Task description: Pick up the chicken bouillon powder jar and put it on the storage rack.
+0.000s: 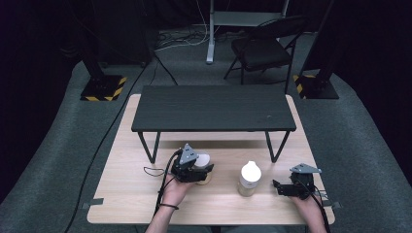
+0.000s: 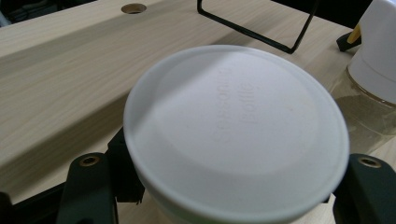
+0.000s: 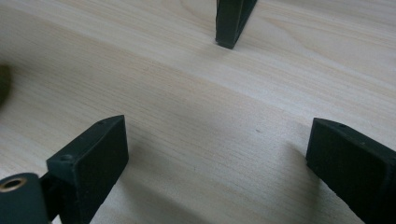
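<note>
At the bottom edge of the high view, two bare forearms come up into the frame. The left forearm rises from bottom centre-left and leans slightly right; its hand, a dark band at the wrist, grips the left gripper from behind, the grey three-cornered plate on top tilted up and the tool pointing toward the right of the frame. That gripper is clamped on a white-lidded jar standing on the table in the lower middle of the frame. In the left gripper view the jar's round white lid covers the centre, with a black jaw pressed against the body just under the rim at lower left and lower right.

The right forearm enters at the lower right corner; its hand holds the right gripper low over the table, pointing left. In the right gripper view its jaws stand wide apart, nothing but bare wood between them.

Between the two tools stands a second white-capped bottle, apart from both.

Farther up the frame, a dark low shelf on thin black legs stands on the table. Beyond it, at the upper right, is a folding chair.
</note>
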The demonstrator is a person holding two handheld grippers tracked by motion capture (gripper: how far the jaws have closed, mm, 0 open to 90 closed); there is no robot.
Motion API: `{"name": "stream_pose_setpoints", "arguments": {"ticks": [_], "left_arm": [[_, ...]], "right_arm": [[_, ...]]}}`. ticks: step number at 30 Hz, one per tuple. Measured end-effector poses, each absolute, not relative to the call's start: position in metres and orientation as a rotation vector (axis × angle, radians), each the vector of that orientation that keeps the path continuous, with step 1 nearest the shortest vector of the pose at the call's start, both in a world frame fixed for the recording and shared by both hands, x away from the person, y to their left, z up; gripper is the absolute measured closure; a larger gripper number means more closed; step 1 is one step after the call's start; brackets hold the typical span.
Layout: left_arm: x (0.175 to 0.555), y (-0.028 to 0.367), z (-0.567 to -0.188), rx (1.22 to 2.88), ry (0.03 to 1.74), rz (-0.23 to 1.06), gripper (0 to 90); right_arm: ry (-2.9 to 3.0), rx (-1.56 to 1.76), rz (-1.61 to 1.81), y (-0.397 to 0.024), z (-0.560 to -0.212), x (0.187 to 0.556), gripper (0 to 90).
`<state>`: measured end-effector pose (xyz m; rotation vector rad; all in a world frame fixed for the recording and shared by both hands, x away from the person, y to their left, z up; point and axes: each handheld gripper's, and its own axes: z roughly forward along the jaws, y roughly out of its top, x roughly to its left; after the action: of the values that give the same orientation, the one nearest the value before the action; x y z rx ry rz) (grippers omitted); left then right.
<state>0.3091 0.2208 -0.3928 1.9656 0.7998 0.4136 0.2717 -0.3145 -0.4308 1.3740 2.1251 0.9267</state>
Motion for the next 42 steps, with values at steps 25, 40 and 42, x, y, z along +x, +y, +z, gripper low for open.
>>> {"name": "stream_pose_setpoints", "arguments": {"ticks": [25, 40, 42], "left_arm": [[0.290, 0.239, -0.352, 1.914, 0.765, 0.446, 33.1], [0.284, 0.247, -0.318, 1.910, 0.728, 0.478, 33.1], [0.283, 0.247, -0.313, 1.912, 0.721, 0.487, 33.1]], "right_arm": [[2.125, 1.374, 0.926, -0.314, -0.431, 0.272, 4.8], [2.125, 1.374, 0.927, -0.314, -0.431, 0.272, 4.8], [2.125, 1.374, 0.927, -0.314, -0.431, 0.272, 4.7]]}}
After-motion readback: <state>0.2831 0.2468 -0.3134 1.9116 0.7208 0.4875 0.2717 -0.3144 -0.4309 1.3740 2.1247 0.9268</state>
